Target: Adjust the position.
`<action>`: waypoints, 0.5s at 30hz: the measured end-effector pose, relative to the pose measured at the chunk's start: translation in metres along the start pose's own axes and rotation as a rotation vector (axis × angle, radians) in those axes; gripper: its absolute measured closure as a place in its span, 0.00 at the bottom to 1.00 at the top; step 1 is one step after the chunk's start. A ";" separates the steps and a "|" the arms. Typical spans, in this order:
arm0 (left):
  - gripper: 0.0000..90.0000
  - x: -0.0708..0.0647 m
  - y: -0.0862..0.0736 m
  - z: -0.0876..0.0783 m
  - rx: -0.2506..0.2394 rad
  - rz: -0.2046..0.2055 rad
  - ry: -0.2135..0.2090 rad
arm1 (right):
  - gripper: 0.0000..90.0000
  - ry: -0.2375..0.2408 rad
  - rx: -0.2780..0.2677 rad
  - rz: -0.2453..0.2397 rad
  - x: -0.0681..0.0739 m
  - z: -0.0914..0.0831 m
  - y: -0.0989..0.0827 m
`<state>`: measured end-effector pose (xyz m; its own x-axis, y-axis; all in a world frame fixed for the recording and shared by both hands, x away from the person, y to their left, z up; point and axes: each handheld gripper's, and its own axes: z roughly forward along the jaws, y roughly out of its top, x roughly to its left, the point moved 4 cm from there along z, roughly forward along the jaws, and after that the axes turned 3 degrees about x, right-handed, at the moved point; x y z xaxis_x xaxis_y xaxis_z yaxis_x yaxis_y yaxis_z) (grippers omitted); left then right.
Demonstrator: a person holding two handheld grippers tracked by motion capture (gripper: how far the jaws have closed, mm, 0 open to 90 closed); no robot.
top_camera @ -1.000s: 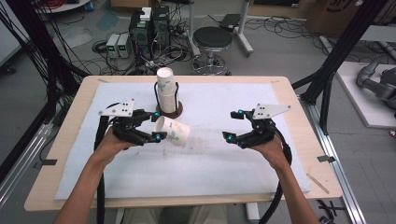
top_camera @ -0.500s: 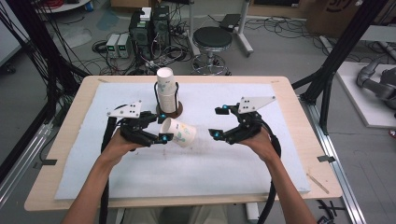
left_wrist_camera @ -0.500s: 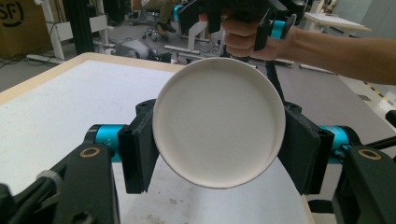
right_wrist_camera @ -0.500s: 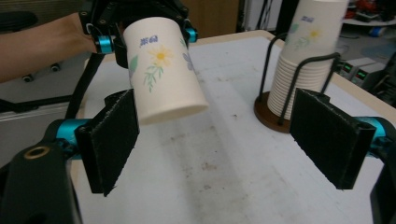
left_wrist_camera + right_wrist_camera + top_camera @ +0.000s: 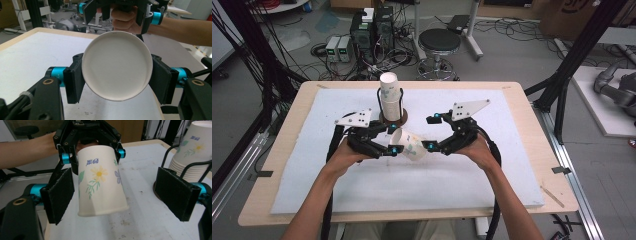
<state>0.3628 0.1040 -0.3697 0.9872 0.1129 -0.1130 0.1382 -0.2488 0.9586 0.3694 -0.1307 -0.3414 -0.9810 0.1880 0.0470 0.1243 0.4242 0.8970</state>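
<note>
A flower-printed paper cup [image 5: 410, 146] lies on its side in the air above the white mat [image 5: 462, 180]. My left gripper [image 5: 393, 140] is shut on it near its base. In the left gripper view both pads press the sides of the cup's white round bottom [image 5: 116, 68]. My right gripper [image 5: 430, 133] stands open at the cup's wide rim end. In the right gripper view the cup [image 5: 100, 182] hangs between the two pads [image 5: 60, 195], nearer the left one, with a wide gap to the right one. The left gripper [image 5: 90, 135] holds its far end.
A stack of matching cups [image 5: 390, 97] stands upright in a black wire holder on a brown round base at the mat's far middle, just behind the grippers; the same stack [image 5: 193, 150] is at the right of the right gripper view. The wooden table edge [image 5: 532, 125] borders the mat.
My right gripper has moved left toward the held cup and now has its open jaws on either side of the rim end. The left gripper and cup have barely shifted.
</note>
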 end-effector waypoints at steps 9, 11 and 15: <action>0.40 -0.003 0.004 0.006 0.000 0.008 -0.019 | 0.18 0.047 0.004 -0.010 0.003 0.014 0.003; 0.40 -0.003 0.005 0.006 -0.002 0.010 -0.021 | 0.18 0.056 0.011 -0.012 0.004 0.016 0.003; 0.40 -0.004 0.006 0.008 -0.002 0.013 -0.029 | 0.18 0.069 0.021 -0.013 0.007 0.022 0.003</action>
<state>0.3600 0.0948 -0.3654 0.9907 0.0818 -0.1083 0.1255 -0.2481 0.9606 0.3666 -0.1087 -0.3478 -0.9905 0.1207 0.0662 0.1136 0.4451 0.8882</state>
